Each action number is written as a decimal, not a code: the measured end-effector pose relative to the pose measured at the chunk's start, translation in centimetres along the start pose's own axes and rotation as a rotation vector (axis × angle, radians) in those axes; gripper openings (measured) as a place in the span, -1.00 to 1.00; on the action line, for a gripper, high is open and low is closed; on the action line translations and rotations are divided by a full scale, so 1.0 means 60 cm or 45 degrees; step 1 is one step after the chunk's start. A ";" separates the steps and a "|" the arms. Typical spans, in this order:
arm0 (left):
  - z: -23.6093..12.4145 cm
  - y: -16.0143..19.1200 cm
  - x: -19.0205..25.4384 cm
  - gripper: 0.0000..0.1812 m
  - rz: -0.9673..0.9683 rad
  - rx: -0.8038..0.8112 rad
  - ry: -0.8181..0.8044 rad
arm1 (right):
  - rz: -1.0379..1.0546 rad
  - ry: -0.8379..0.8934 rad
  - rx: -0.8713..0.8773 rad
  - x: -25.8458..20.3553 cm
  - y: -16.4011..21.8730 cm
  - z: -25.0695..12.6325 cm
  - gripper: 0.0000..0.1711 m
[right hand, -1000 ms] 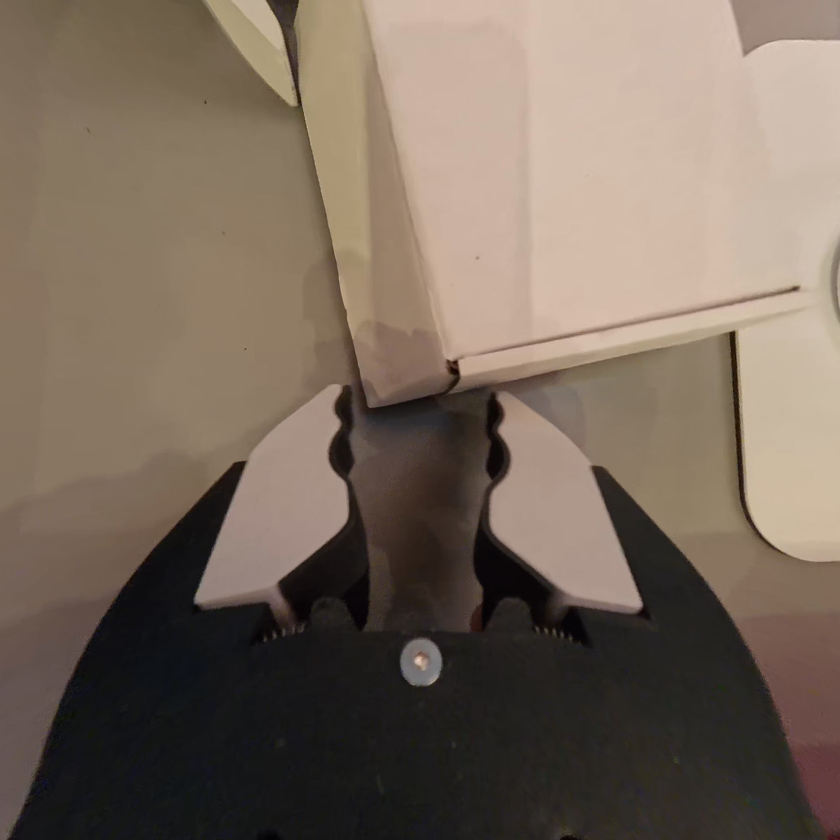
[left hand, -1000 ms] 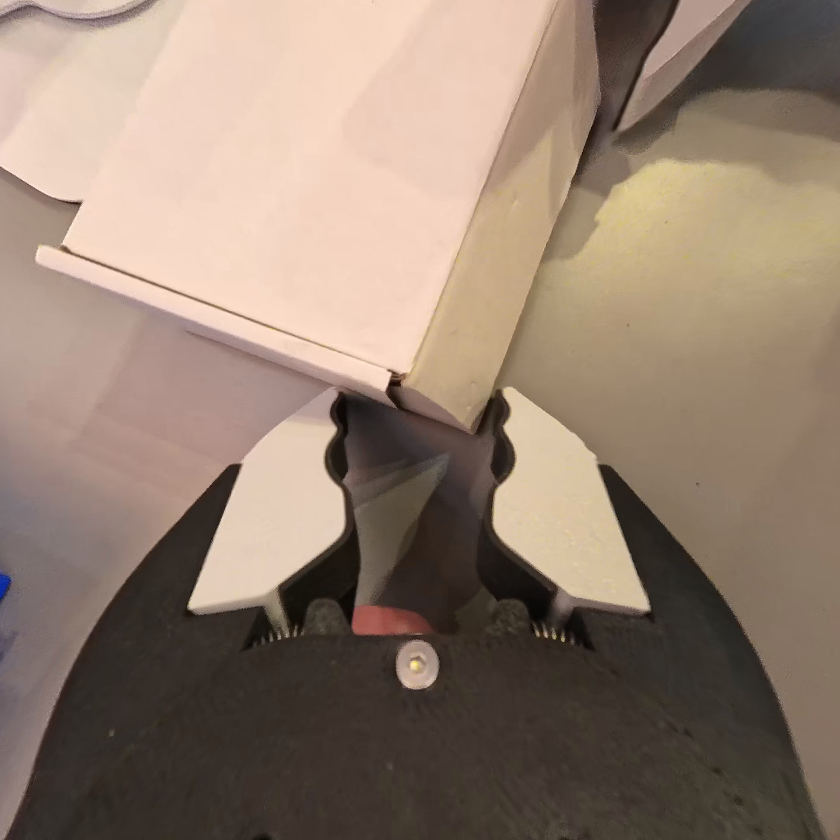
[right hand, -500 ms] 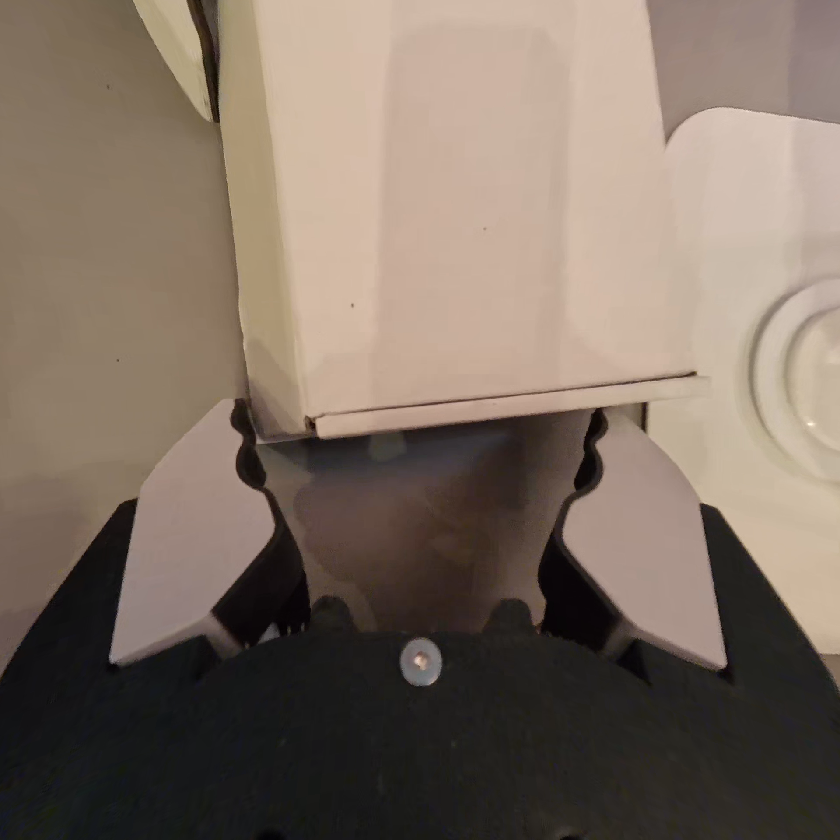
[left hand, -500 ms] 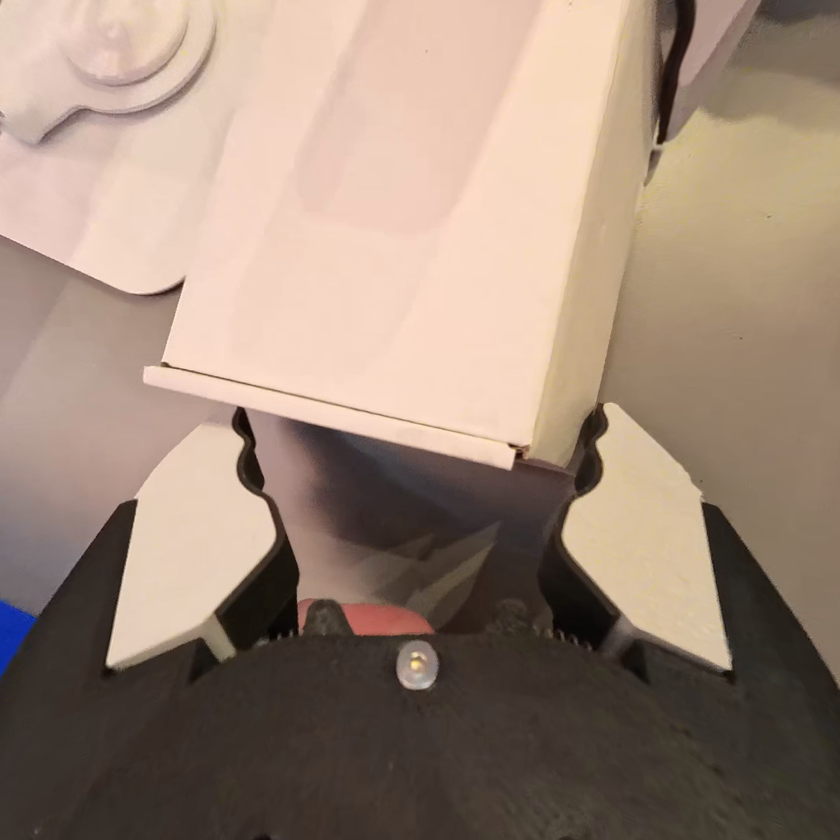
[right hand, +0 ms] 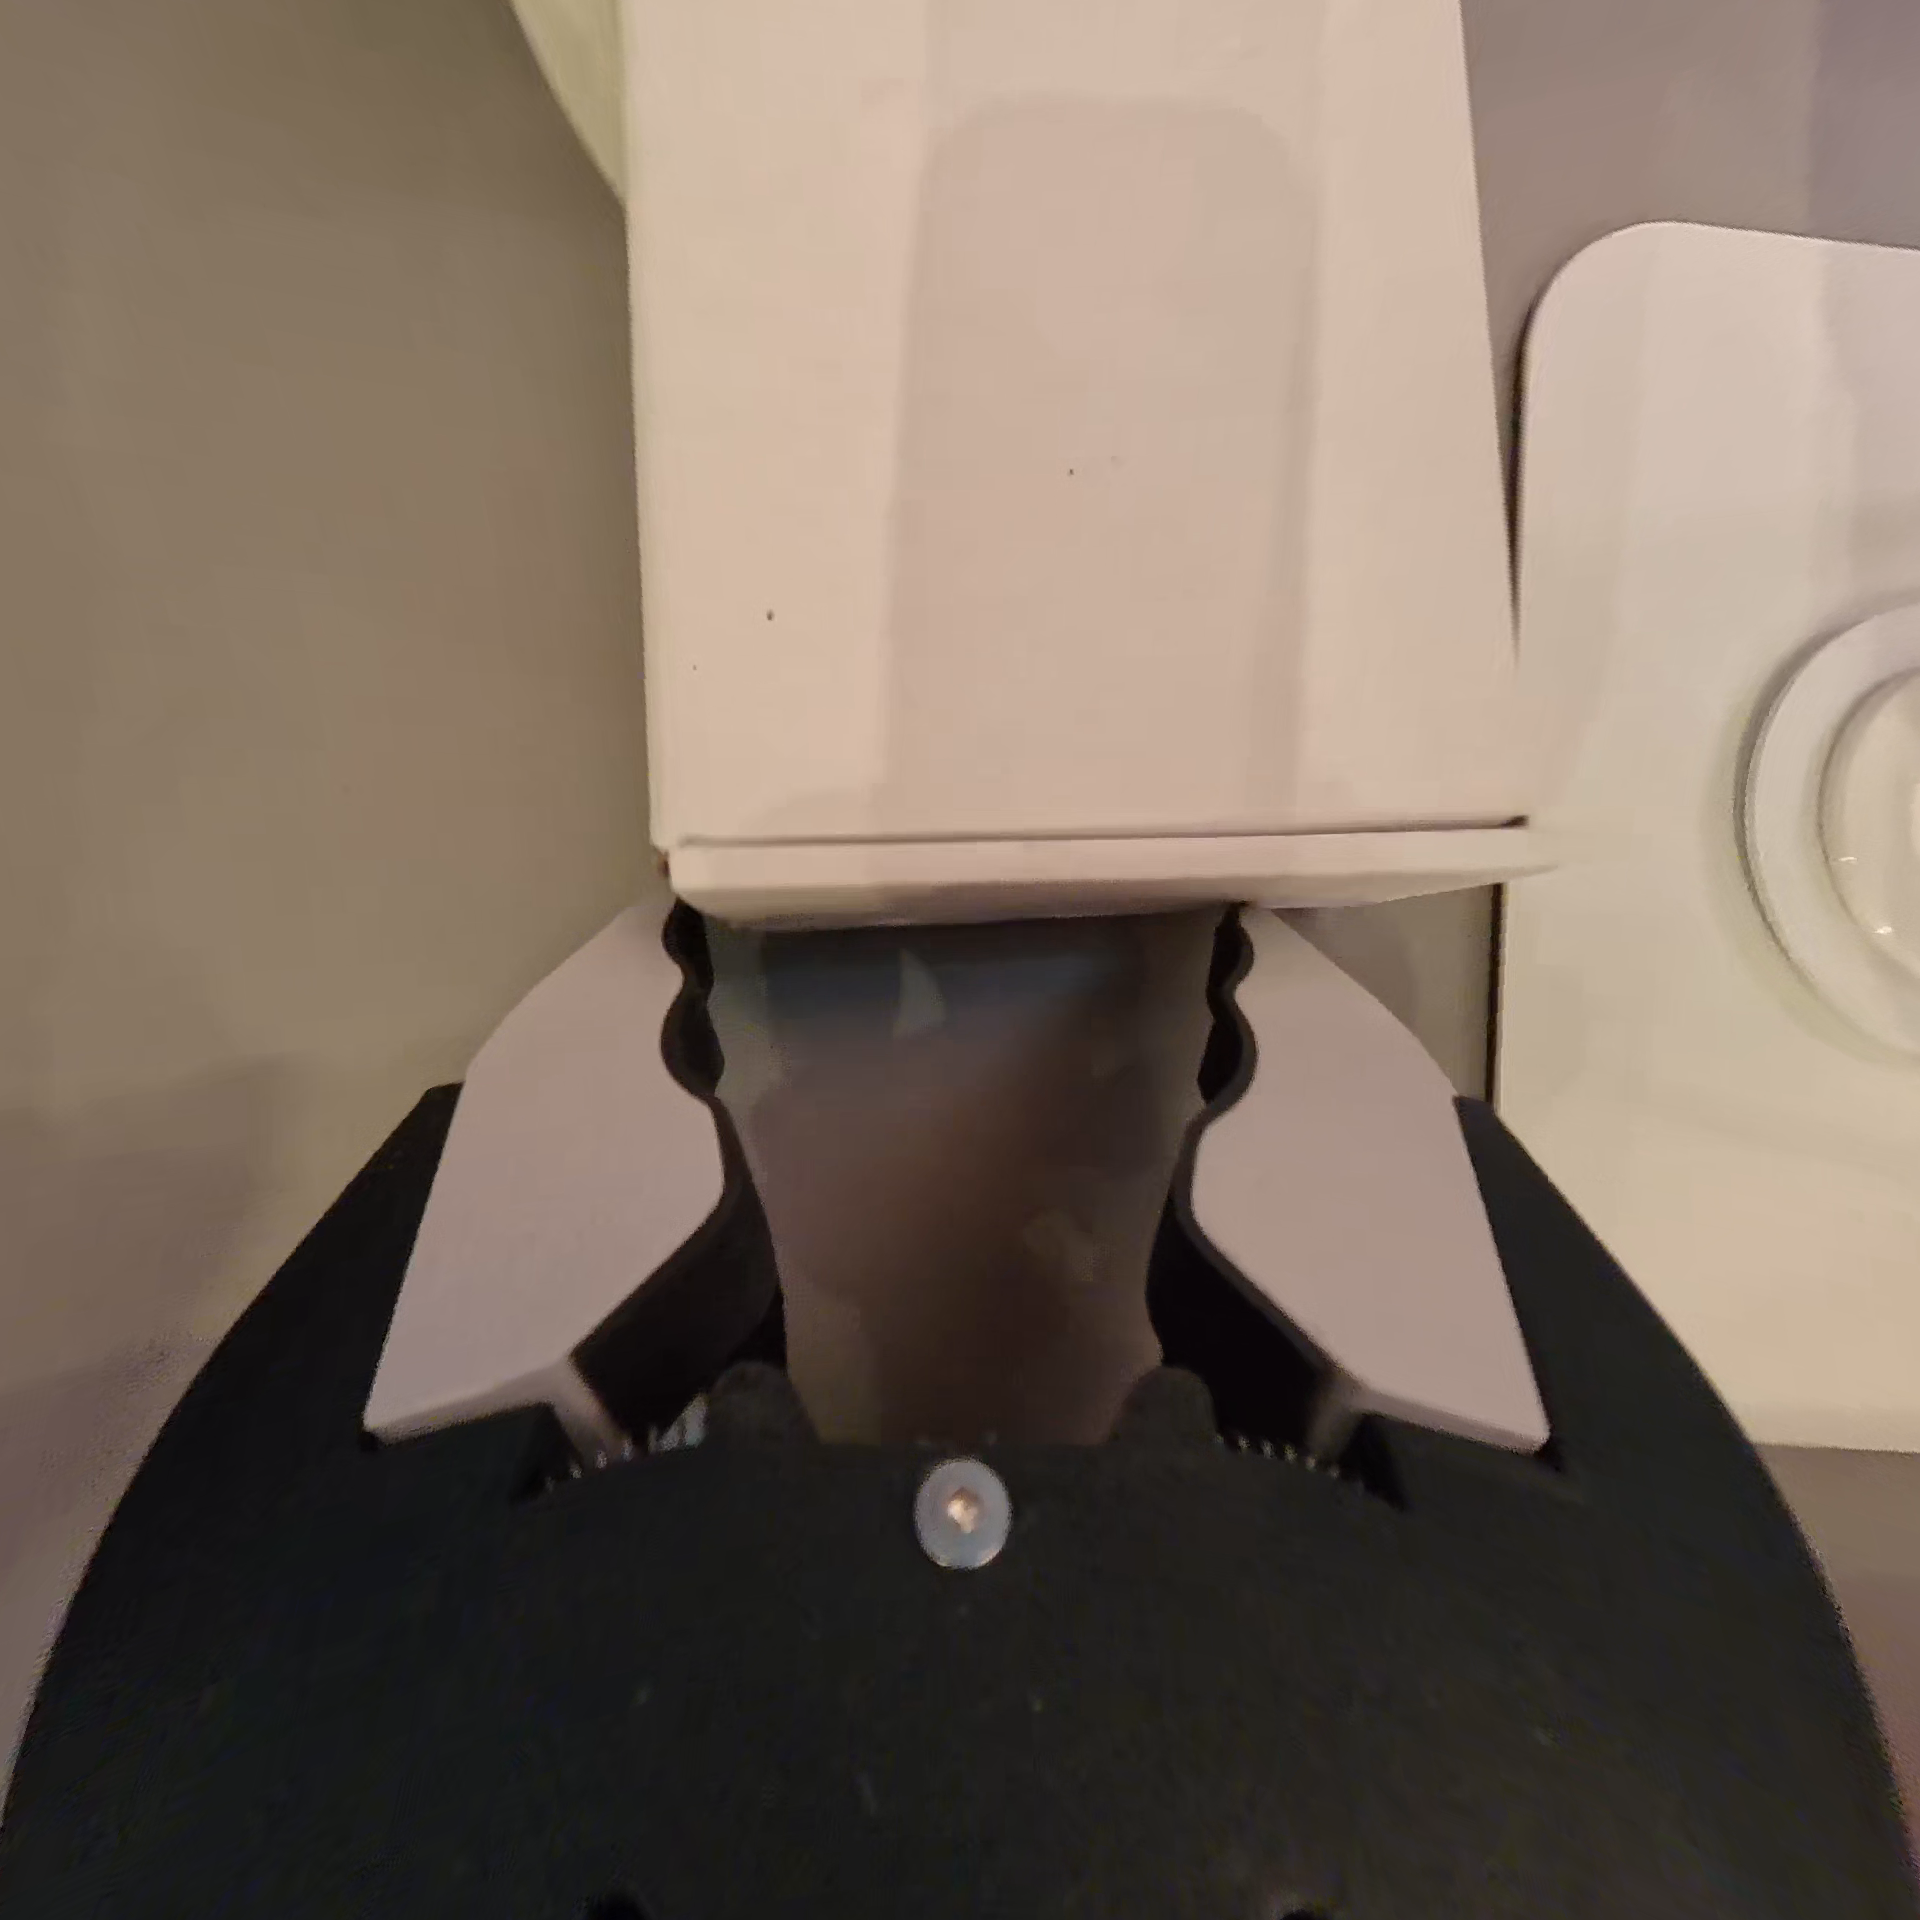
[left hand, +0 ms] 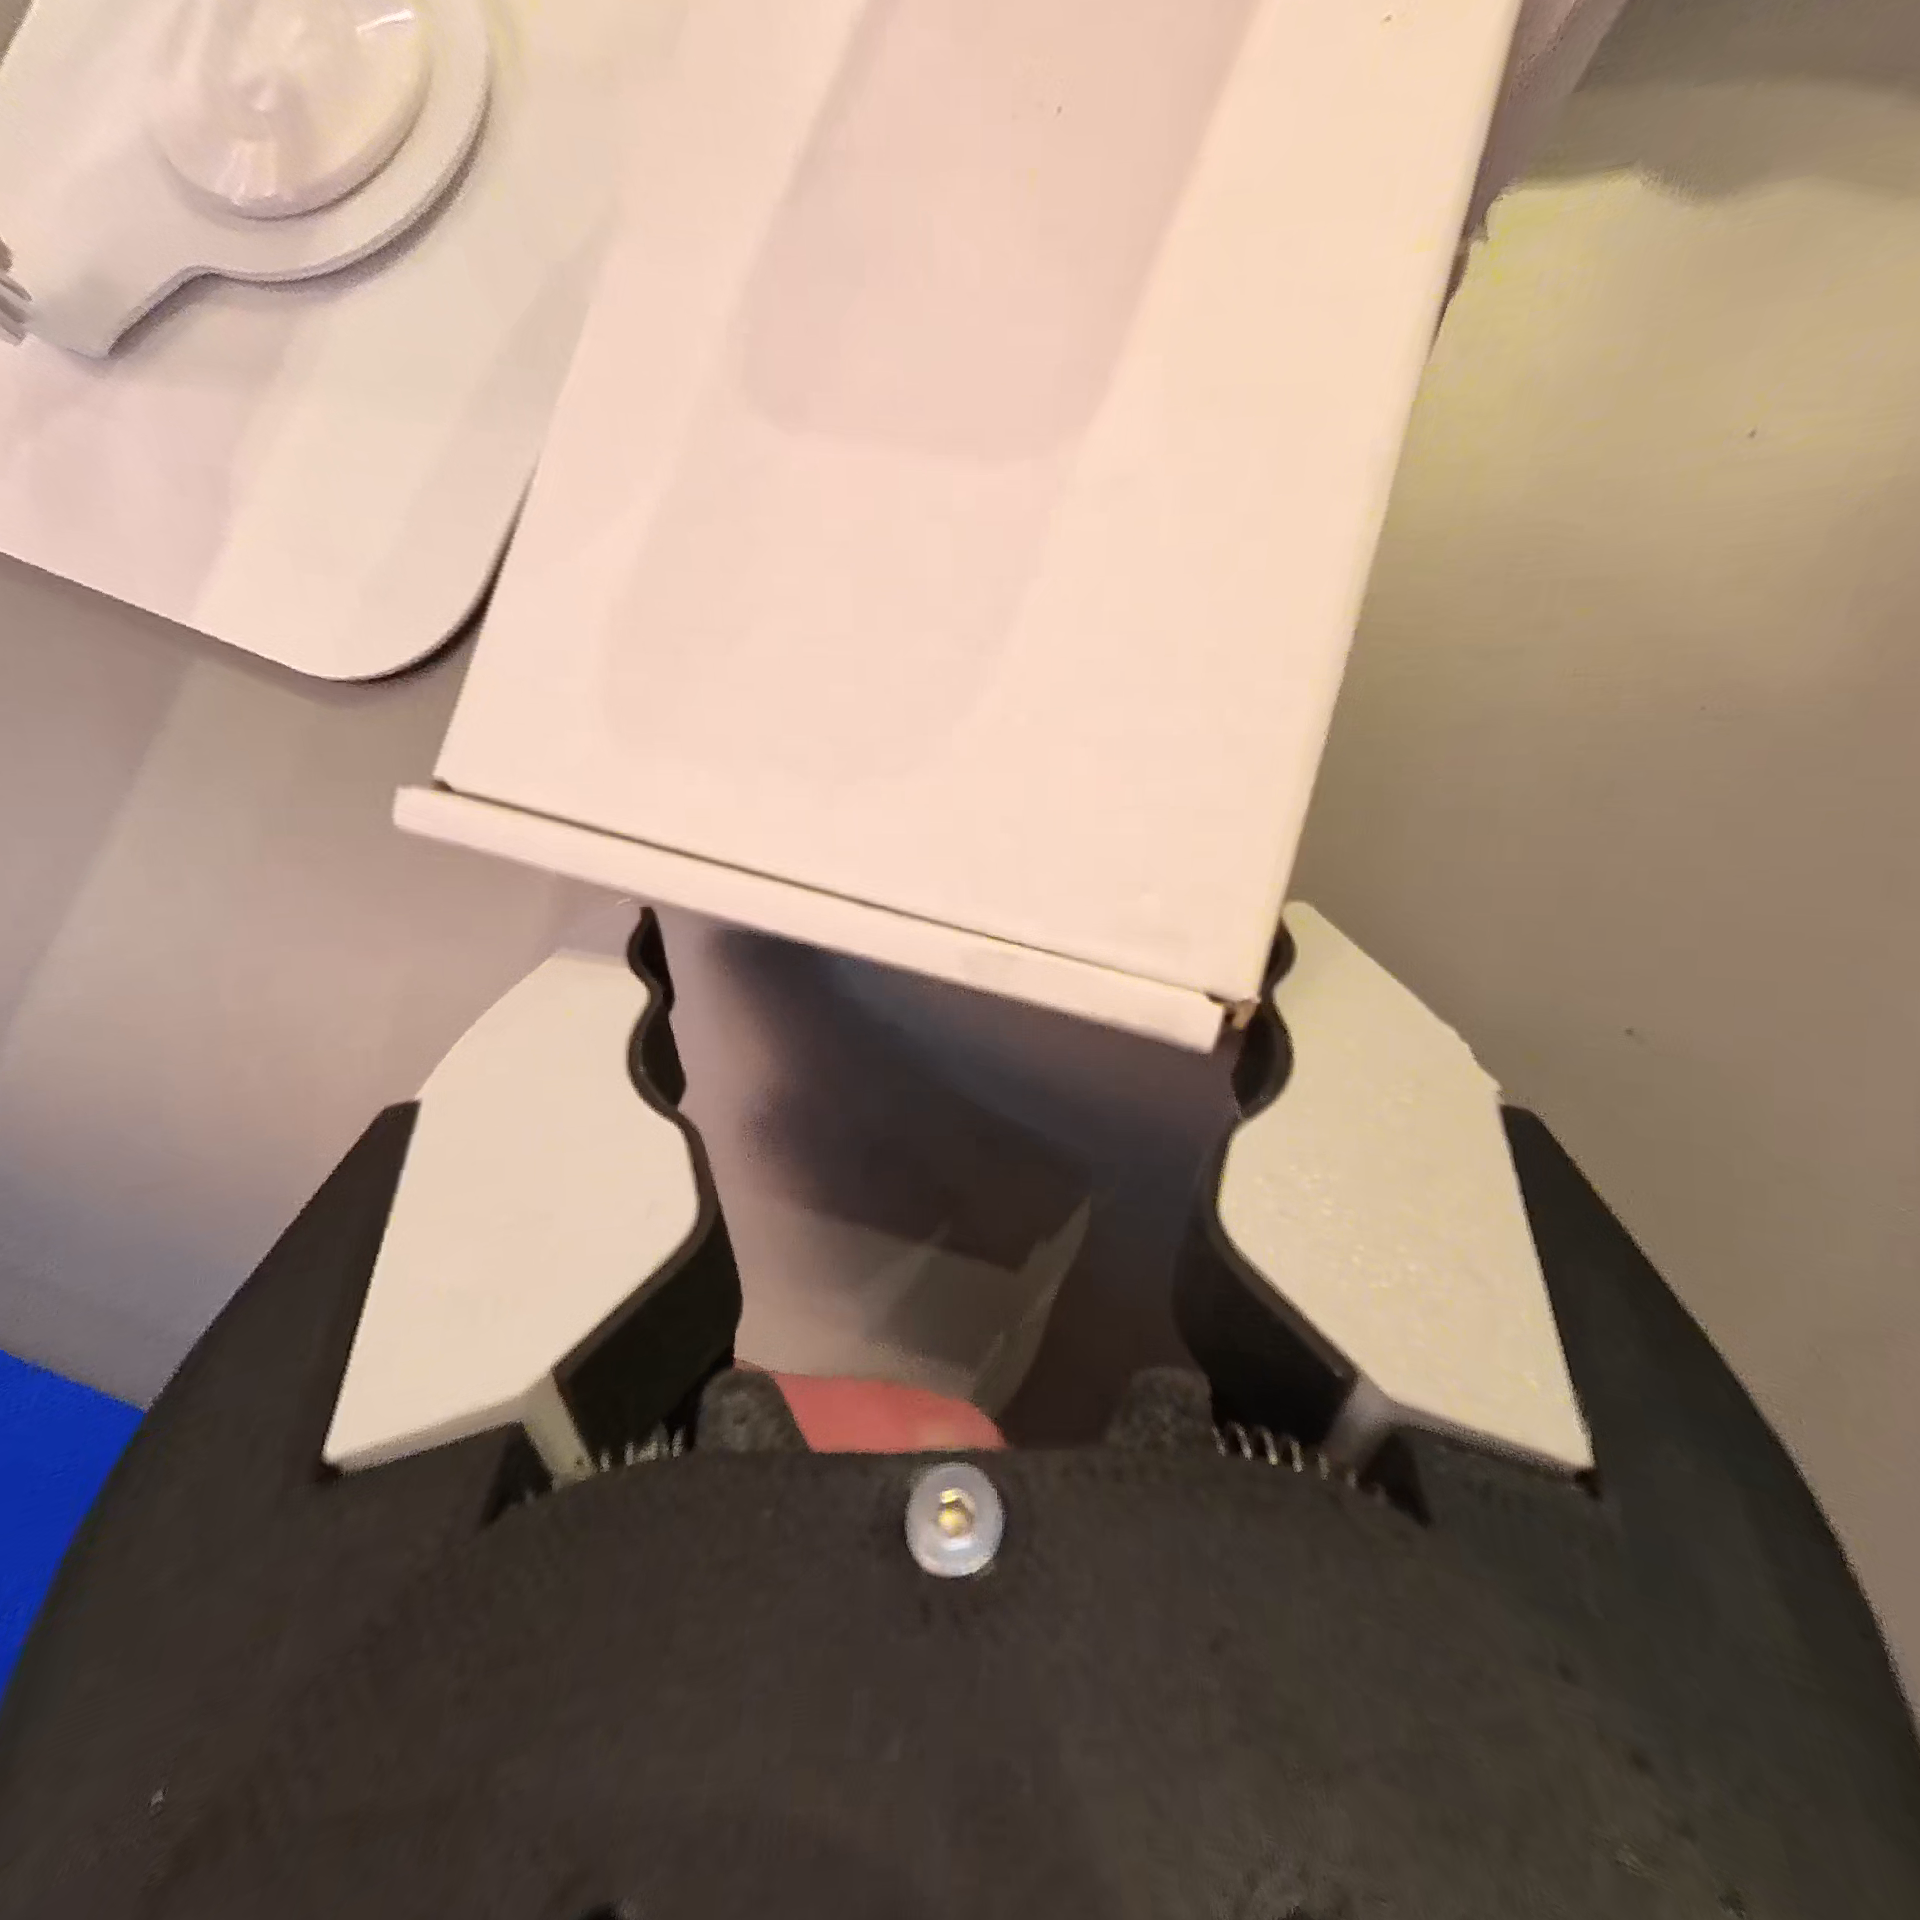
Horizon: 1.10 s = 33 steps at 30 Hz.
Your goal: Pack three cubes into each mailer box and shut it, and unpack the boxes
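A shut white mailer box [left hand: 935, 520] lies on the grey table and fills the middle of both wrist views [right hand: 1070, 468]. My left gripper [left hand: 963, 935] is at one end of the box, jaws part open. Its right fingertip [left hand: 1340, 997] is beside the box's near corner and its left fingertip [left hand: 582, 1018] is under the lid's overhanging lip. My right gripper [right hand: 956, 925] is at the other end, jaws part open, both tips just under the lip. Neither gripper holds anything. No cubes are clearly in view; the box hides its contents.
A white plate with a round knob [left hand: 281, 125] lies against the box and also shows in the right wrist view [right hand: 1714, 727]. A blue patch [left hand: 52, 1475] is at the left edge. A pinkish-red patch [left hand: 883, 1418] shows low between the left fingers. One gripper's finger ends stand about 15 cm off the other's.
Both grippers came square onto the box's ends. Their jaws were narrow, opened wide half a second ago, and have now narrowed partway. The box fills more of each view.
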<state>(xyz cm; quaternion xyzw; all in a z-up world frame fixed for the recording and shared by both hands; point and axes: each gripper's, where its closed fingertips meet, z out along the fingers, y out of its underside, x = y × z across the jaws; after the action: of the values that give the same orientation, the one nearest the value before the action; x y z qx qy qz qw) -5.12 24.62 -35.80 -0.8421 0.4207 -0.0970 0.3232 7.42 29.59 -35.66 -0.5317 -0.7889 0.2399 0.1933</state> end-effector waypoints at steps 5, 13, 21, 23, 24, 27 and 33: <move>-0.004 0.002 -0.004 0.23 0.005 -0.006 -0.002 | 0.022 0.039 -0.011 0.011 -0.007 -0.017 0.37; 0.004 -0.007 0.002 0.14 0.031 -0.018 0.006 | -0.086 0.105 -0.131 0.005 -0.071 -0.038 0.54; 0.012 -0.020 0.025 0.06 0.002 0.008 0.053 | -0.118 0.018 -0.513 0.004 -0.069 0.026 0.55; 0.010 -0.020 0.029 0.05 -0.003 0.018 0.063 | -0.091 0.008 -0.548 0.002 -0.065 0.028 0.56; 0.010 -0.018 0.031 0.04 0.009 0.019 0.064 | -0.070 0.000 -0.547 0.002 -0.064 0.029 0.56; 0.009 -0.018 0.034 -0.02 0.030 0.025 0.072 | -0.056 -0.045 -0.529 -0.003 -0.061 0.027 0.57; 0.000 -0.027 0.042 0.04 0.012 0.069 0.085 | -0.062 -0.051 -0.421 -0.010 -0.065 0.021 0.53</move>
<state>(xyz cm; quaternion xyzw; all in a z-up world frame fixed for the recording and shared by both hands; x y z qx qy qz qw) -2.46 23.38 -35.04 -0.8274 0.4324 -0.1349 0.3321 4.04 27.58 -34.43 -0.5322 -0.8339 0.1124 0.0932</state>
